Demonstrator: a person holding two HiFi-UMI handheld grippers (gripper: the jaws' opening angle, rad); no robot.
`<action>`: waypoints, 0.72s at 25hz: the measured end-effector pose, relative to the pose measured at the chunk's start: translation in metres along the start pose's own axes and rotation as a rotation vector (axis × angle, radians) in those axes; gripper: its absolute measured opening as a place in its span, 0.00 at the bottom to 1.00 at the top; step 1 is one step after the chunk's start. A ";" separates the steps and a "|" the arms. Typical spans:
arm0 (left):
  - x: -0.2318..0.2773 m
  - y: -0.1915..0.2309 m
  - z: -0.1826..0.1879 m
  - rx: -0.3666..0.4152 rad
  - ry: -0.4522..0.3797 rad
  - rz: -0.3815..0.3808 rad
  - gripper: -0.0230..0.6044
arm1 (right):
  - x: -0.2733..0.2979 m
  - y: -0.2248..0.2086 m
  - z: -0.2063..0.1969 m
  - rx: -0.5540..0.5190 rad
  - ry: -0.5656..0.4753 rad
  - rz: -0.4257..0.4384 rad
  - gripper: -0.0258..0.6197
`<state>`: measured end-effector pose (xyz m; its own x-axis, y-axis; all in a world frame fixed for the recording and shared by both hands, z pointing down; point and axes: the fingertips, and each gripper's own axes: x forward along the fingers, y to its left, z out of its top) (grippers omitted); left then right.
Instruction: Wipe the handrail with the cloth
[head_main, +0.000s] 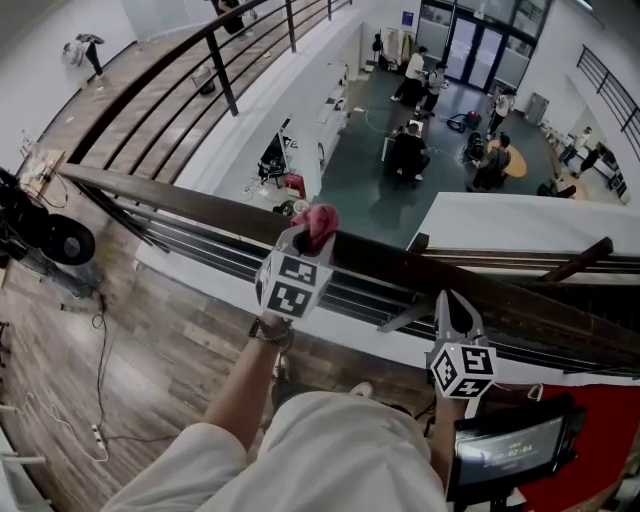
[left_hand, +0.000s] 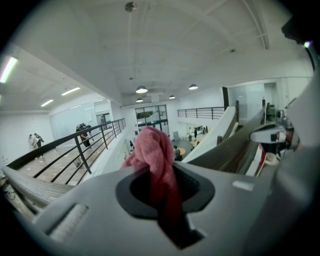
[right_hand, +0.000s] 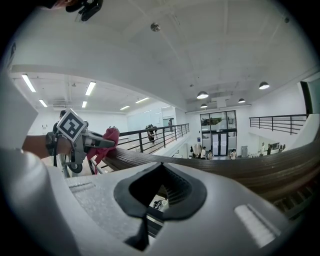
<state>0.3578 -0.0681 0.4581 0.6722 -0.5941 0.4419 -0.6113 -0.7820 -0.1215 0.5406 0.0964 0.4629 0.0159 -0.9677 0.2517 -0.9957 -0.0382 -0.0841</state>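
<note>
A dark wooden handrail (head_main: 200, 205) runs across the head view from left to right, above horizontal metal bars. My left gripper (head_main: 305, 245) is shut on a pink cloth (head_main: 316, 225), which rests against the top of the rail. In the left gripper view the pink cloth (left_hand: 156, 160) bunches up out of the closed jaws. My right gripper (head_main: 455, 310) sits just below the rail to the right, shut with nothing in it. From the right gripper view the handrail (right_hand: 210, 167) crosses ahead, with the left gripper (right_hand: 100, 142) and cloth (right_hand: 107, 140) on it at left.
Beyond the rail is a drop to a lower floor (head_main: 400, 190) where several people stand and sit. A second railing (head_main: 220, 70) lines the walkway at left. A black device (head_main: 45, 240) stands on the wood floor at left; a screen (head_main: 505, 450) sits bottom right.
</note>
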 end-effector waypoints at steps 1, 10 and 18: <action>0.001 -0.004 0.001 0.001 -0.001 -0.002 0.15 | -0.001 -0.002 -0.001 0.000 0.000 0.001 0.04; 0.019 -0.054 0.005 0.007 -0.014 -0.057 0.15 | -0.006 -0.012 -0.002 -0.005 -0.007 0.028 0.04; 0.027 -0.081 0.009 0.003 0.011 -0.096 0.15 | -0.013 -0.021 -0.006 -0.015 0.000 0.043 0.04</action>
<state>0.4295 -0.0226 0.4717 0.7229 -0.5147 0.4610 -0.5433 -0.8356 -0.0809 0.5611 0.1114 0.4677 -0.0268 -0.9684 0.2480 -0.9967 0.0070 -0.0803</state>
